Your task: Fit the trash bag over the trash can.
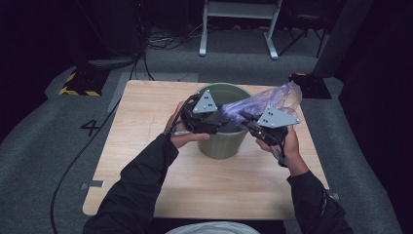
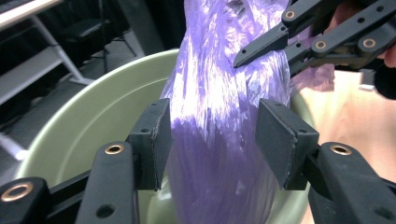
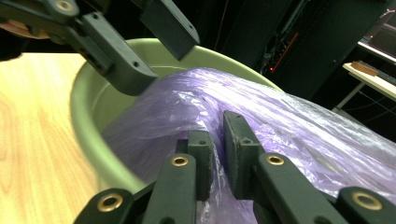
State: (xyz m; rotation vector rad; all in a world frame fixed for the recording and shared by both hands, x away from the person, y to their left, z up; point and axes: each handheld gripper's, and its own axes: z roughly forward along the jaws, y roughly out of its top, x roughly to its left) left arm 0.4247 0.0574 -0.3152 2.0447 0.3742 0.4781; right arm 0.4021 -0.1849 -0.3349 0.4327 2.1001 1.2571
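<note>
Left gripper view: purple bag stood between left gripper pads, touching the one at left, jaws apart. Right gripper pinched bag film. Bag hung into green bin on wooden table; grey carpet around.

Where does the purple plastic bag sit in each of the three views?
High view: purple plastic bag drapes from the bin's mouth toward upper right.
Left gripper view: centre, a vertical bunch between the open jaws.
Right gripper view: centre to right, pinched at bottom.
Shared landmark: green bin.
</note>
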